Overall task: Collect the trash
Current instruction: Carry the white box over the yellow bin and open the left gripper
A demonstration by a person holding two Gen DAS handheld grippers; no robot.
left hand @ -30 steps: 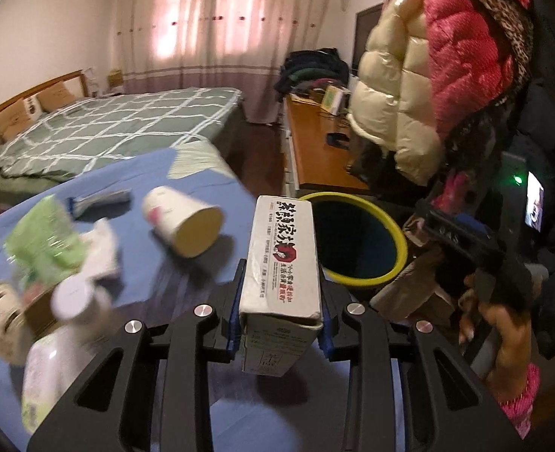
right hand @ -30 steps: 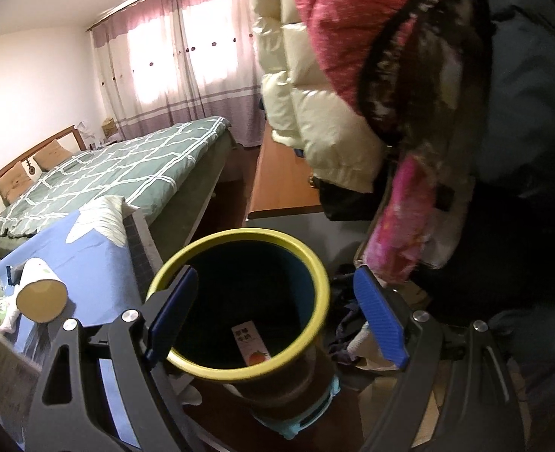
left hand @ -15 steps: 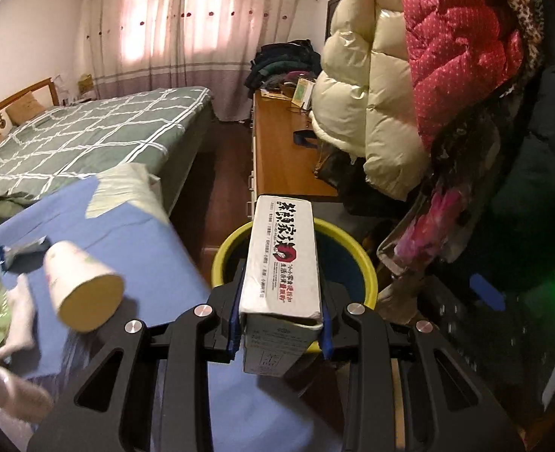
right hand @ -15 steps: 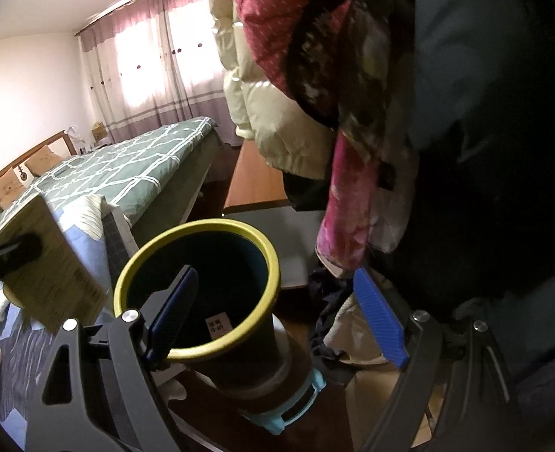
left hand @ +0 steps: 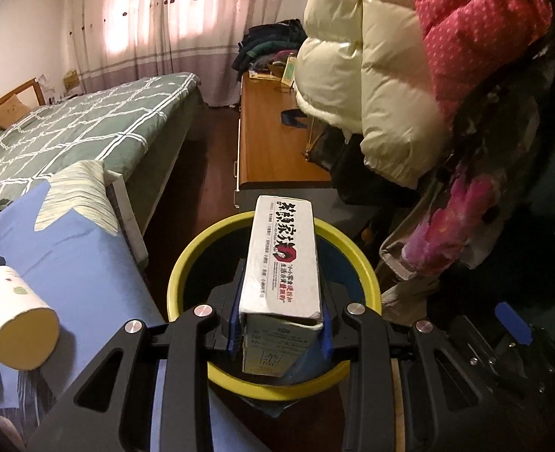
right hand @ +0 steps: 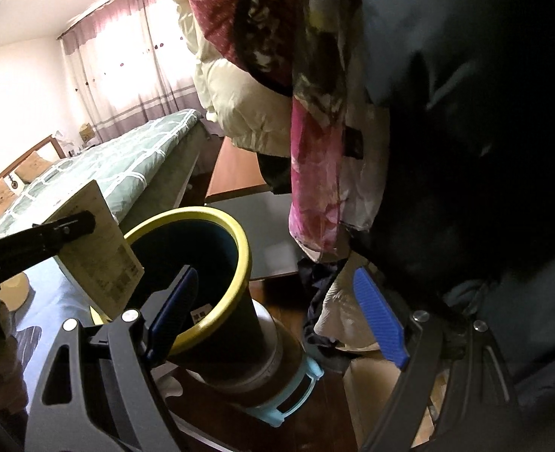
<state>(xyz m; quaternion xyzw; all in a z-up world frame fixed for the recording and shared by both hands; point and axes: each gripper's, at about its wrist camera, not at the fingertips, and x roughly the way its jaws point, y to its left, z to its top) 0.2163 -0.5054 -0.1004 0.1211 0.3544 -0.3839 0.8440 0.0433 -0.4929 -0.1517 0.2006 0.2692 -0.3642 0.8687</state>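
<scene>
Left gripper (left hand: 281, 333), black with blue ribbed pads, clamped on both long sides of a carton (left hand: 283, 263). The carton is a slim rectangular box of grey-white card with black and red print on its upper face; its near corners are scuffed and slightly crushed. It is held above the mouth of the bin (left hand: 187, 263), a round, dark-walled container with a smooth yellow rim; the carton's far end reaches to the rim's far edge in the left wrist view. From the right wrist view the same carton (right hand: 96, 248) shows a tan printed face and overlaps the bin's (right hand: 239, 256) near-left rim, with a black finger across it. A small label lies at the bin's bottom.

Right gripper (right hand: 277, 314), jaws spread wide with nothing between the pads. Its left pad sits in front of the bin's rim; whether it touches cannot be told. The bin narrows downward to a pale blue plastic base.

Left of the bin, a blue cloth (left hand: 89, 263) covers a flat surface. On it lies a paper cup (left hand: 17, 320), white, tapered, on its side, mouth toward the camera. Quilted coats (left hand: 390, 75), cream and red, hang above right.
</scene>
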